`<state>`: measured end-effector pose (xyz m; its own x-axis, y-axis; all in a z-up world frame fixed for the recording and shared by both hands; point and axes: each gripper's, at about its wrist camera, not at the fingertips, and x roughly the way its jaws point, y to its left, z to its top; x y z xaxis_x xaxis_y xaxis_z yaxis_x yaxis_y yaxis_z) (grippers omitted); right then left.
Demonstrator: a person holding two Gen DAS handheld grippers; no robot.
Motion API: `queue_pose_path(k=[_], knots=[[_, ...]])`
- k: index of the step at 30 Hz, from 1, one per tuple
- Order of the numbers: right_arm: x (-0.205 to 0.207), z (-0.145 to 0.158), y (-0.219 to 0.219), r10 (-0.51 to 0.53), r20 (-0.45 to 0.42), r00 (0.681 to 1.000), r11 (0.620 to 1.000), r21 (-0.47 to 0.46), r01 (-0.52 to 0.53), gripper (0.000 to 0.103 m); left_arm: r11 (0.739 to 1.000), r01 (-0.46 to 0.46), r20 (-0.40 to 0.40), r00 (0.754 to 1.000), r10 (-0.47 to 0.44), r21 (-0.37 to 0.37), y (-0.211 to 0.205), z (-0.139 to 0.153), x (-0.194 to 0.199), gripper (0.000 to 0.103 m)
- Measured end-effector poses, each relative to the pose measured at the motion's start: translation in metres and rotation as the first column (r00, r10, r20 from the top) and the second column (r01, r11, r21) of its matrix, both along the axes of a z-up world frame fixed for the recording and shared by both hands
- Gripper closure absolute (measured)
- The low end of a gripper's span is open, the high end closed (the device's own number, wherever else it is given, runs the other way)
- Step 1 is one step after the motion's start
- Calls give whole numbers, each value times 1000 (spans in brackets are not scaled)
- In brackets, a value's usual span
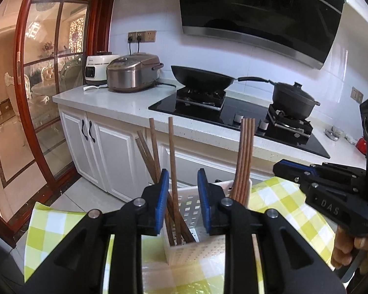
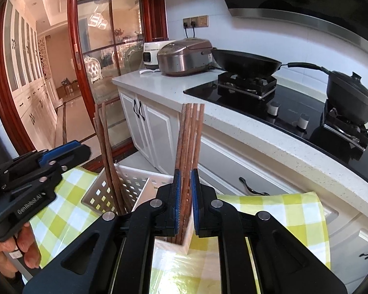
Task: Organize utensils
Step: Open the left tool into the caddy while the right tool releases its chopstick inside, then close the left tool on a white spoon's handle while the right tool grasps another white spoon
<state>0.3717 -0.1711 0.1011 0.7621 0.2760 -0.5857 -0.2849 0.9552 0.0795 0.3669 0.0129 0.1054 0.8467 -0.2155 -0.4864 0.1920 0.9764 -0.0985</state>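
Our right tongs [image 2: 184, 196] grip a chopstick bundle [image 2: 189, 142] standing in the white basket [image 2: 125, 186]. Our left tongs [image 1: 182, 196] gape open over the basket's other compartment, around loose chopsticks [image 1: 172, 152].

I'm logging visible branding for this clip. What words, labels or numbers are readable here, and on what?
"DAS": on the black body of the right tool, seen from the left wrist view.
"GenRobot.AI": on the black body of the left tool, seen from the right wrist view.
White cooker: display and logo too small to read.
Brown rice cooker: panel markings blurred.
Range hood: corner sticker unreadable.
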Motion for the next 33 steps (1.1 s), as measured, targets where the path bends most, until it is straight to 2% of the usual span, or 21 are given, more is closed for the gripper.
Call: queue_pose_path(k=[3,5,7,12,15,18,22,29,33], knots=[[-26,-7,-21,-32,7,999,999,29,32,81,1000,11,11,1000,-11,-19,7,-2,-24,79],[-44,-21,-31,-29,-8,1000,999,37,29,68,999,19,-3,1000,-19,-31,12,-10,-41,78],[-67,-44,-40,-23,-36,999,999,44,24,66,999,24,-20,999,-25,-48,15,-21,-57,78],[-131,-110,-57,-30,-155,987,998,55,39,58,991,31,-158,986,-51,-129,20,-83,-111,78],[-159,-130,-61,-45,-192,980,997,49,55,57,988,41,-242,967,-77,-150,10,-120,-146,78],[-186,-143,-64,-59,-208,976,997,36,68,57,991,76,-275,956,-104,-113,-10,-139,-178,78],[-206,-149,-64,-63,-216,974,997,33,72,57,993,109,-279,953,-115,-37,-34,-148,-202,77],[-210,-151,-63,-57,-205,977,998,6,59,57,988,149,-328,936,-127,43,-62,-163,-197,77],[-211,-152,-67,-62,-203,977,998,4,64,57,986,154,-361,925,-122,62,-70,-171,-191,77]])
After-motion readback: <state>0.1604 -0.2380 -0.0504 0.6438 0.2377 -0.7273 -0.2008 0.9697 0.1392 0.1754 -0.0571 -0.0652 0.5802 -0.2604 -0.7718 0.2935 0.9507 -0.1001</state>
